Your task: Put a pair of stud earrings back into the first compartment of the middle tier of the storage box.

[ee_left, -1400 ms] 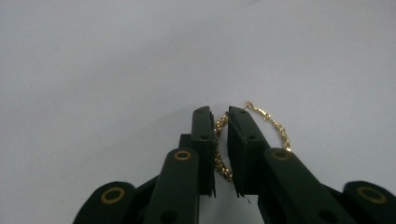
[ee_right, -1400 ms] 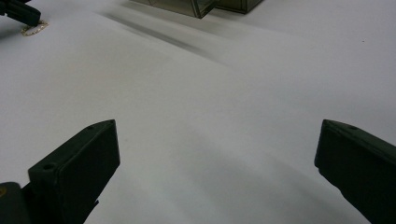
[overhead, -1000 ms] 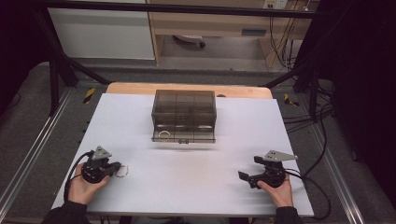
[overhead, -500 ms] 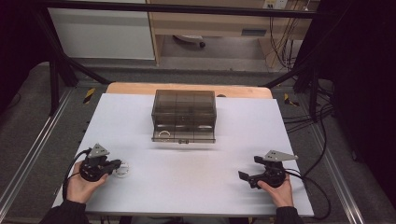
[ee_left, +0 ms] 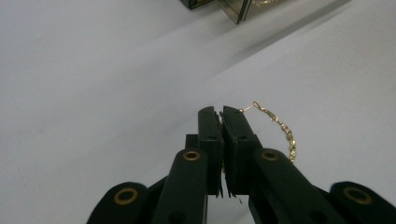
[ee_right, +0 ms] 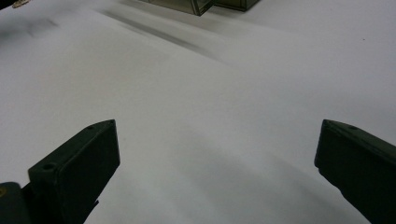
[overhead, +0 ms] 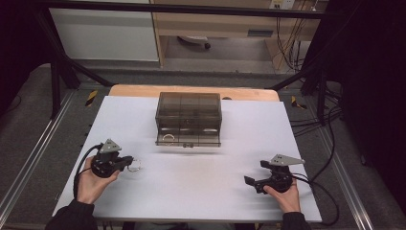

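Left gripper (ee_left: pixel 220 112) clamped on thin gold chain bracelet (ee_left: pixel 280 128), at 8 o'clock of table (overhead: pixel 201 191); right gripper (overhead: pixel 253 182) jaws apart, holds nothing, at 4 o'clock. Smoky box (overhead: pixel 189 120) at 12, drawer open. Advice: keep grip firm, carry chain slowly toward drawer, avoid swing

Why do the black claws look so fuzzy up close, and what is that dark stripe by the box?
In the left gripper view, the left tool sits too close to the lens and blurs, while the gold bracelet is sharper. In the right gripper view, the stripe is the box casting a soft shadow on the table.
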`<action>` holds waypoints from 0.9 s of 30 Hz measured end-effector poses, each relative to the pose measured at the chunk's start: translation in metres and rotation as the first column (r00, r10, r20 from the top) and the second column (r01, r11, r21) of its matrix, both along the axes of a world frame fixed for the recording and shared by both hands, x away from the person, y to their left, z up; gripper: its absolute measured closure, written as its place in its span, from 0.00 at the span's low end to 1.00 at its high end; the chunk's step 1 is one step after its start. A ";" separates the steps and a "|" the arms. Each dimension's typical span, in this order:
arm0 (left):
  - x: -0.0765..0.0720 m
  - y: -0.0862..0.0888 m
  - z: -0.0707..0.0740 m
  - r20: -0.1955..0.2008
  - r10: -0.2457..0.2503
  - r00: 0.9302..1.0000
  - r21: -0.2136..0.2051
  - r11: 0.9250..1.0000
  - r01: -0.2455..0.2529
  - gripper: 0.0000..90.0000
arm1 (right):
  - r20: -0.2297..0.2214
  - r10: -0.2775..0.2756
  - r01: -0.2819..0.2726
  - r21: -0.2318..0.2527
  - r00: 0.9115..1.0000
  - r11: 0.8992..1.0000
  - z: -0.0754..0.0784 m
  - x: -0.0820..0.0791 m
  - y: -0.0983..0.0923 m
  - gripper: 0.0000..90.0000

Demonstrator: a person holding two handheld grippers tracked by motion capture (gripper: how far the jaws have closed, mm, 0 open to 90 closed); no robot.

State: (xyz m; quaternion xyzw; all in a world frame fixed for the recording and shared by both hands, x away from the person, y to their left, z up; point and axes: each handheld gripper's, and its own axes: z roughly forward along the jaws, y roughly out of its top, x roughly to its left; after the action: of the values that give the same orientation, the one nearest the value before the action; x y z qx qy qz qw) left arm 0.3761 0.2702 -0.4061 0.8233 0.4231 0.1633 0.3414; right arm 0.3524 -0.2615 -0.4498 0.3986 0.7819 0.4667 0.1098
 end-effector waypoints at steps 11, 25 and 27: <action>0.021 -0.025 0.016 0.018 -0.026 1.000 -0.023 0.999 0.027 0.96 | 0.001 0.000 0.000 -0.002 1.000 1.000 0.000 0.000 0.000 0.01; 0.043 -0.048 0.036 0.041 -0.034 0.999 -0.038 0.999 0.036 0.96 | 0.001 0.002 -0.002 -0.005 1.000 1.000 0.000 0.000 0.000 0.01; 0.046 -0.053 0.038 0.043 -0.036 0.998 -0.038 0.999 0.038 0.96 | -0.001 0.001 -0.001 -0.004 1.000 1.000 0.000 0.000 0.000 0.01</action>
State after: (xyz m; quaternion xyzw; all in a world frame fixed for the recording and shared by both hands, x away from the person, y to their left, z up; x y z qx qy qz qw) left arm 0.4222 0.2175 -0.3683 0.8205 0.4034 0.1661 0.3693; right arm 0.3524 -0.2612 -0.4502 0.3981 0.7832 0.4649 0.1100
